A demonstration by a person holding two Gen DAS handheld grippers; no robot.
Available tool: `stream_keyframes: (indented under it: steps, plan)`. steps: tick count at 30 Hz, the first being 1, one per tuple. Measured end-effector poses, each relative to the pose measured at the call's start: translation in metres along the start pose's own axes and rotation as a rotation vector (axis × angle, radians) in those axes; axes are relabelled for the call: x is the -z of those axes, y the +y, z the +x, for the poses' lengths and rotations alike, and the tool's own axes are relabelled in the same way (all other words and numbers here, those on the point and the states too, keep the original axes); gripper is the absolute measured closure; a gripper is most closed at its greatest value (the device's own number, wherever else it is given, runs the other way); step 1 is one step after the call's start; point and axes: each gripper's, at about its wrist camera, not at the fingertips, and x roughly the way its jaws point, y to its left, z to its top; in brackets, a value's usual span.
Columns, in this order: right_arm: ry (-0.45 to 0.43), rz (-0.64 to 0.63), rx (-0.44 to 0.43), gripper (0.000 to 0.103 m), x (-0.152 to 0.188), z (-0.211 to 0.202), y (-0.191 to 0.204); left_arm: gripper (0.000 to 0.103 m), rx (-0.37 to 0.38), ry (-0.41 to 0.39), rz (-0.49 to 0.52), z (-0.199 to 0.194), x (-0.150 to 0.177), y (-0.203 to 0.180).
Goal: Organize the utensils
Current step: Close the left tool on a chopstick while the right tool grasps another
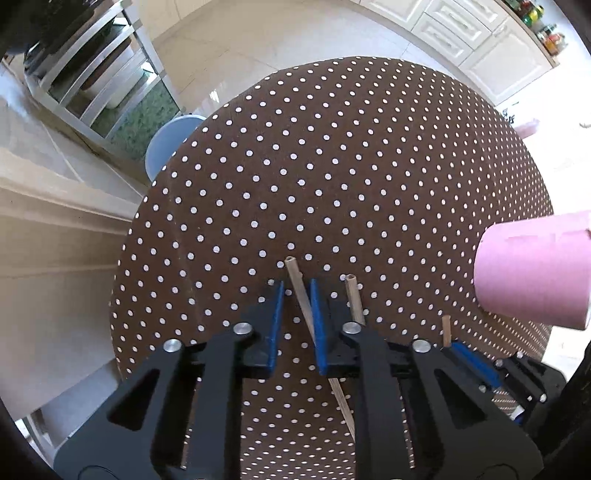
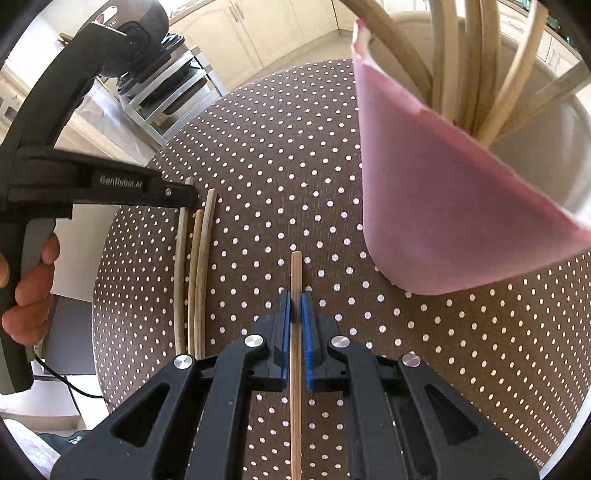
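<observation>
A pink cup (image 2: 443, 206) stands on the round polka-dot table (image 2: 280, 155), with several bamboo chopsticks (image 2: 476, 70) standing in it. My right gripper (image 2: 296, 306) is shut on one chopstick (image 2: 296, 273), just left of the cup's base. Three more chopsticks (image 2: 195, 266) lie side by side at the table's left. My left gripper (image 1: 296, 295) is open over them, with one chopstick (image 1: 295, 280) lying between its fingers and another (image 1: 354, 299) just to its right. The cup (image 1: 532, 273) shows at the right of the left wrist view. The right gripper (image 1: 469, 358) and its chopstick (image 1: 446, 330) show there too.
The table edge curves close on the left. A blue chair seat (image 1: 166, 144) sits beyond the table's far left edge. A metal rack (image 1: 92, 74) stands on the tiled floor. White kitchen cabinets (image 1: 480, 33) line the far wall.
</observation>
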Motion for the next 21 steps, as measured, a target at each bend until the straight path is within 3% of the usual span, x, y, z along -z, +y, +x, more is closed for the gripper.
stream_keyframes:
  steps: [6,21]
  plan:
    - [0.009,0.001,0.010,0.098,-0.009,0.005,0.002,0.096,0.030,0.008,0.023,-0.001,0.002,0.003]
    - [-0.014,-0.006,0.057,0.098,-0.014,0.007,0.016,0.097,0.089,-0.001,0.086,-0.025,0.048,0.004]
